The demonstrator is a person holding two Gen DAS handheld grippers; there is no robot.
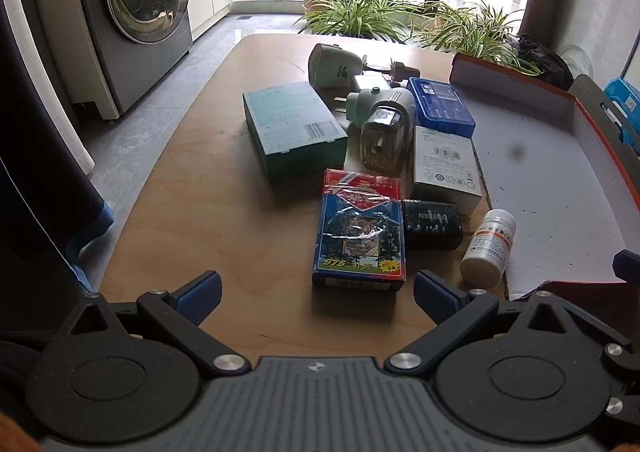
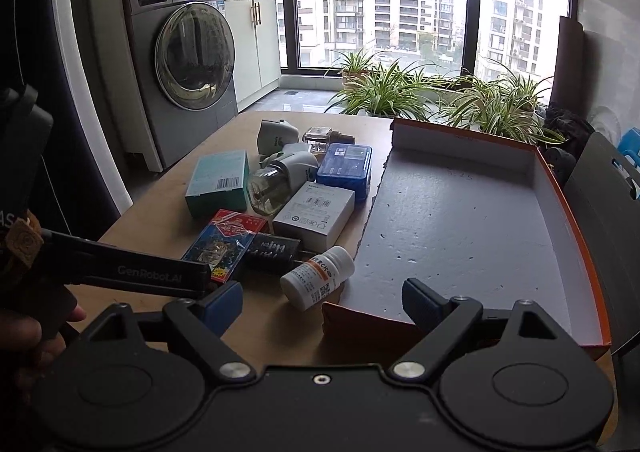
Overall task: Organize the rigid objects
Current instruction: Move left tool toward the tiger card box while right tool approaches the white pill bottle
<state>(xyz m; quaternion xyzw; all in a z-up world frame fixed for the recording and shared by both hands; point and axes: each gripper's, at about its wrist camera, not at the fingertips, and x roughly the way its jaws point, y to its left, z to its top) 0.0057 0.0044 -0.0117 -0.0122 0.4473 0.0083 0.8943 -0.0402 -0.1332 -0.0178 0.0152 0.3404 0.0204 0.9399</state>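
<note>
Several rigid objects lie clustered on the wooden table [image 1: 192, 212]: a playing-card box [image 1: 358, 236], a black box [image 1: 432, 224], a white pill bottle [image 1: 488, 248] on its side, a white carton [image 1: 444, 172], a teal box [image 1: 292, 128], a blue case [image 1: 440, 108] and a plug-in diffuser with a glass bottle [image 1: 382, 132]. An orange-rimmed shallow box [image 2: 460, 228] with a grey inside lies to their right. My left gripper [image 1: 316, 292] is open and empty just before the card box. My right gripper [image 2: 322, 306] is open and empty near the pill bottle [image 2: 318, 282] and the box's near corner.
A washing machine [image 2: 188, 92] stands left of the table. Potted plants [image 2: 400, 92] line the window beyond the far edge. A dark chair back [image 2: 604, 188] stands right of the orange box. The left gripper's body [image 2: 120, 272] crosses the right wrist view's left side.
</note>
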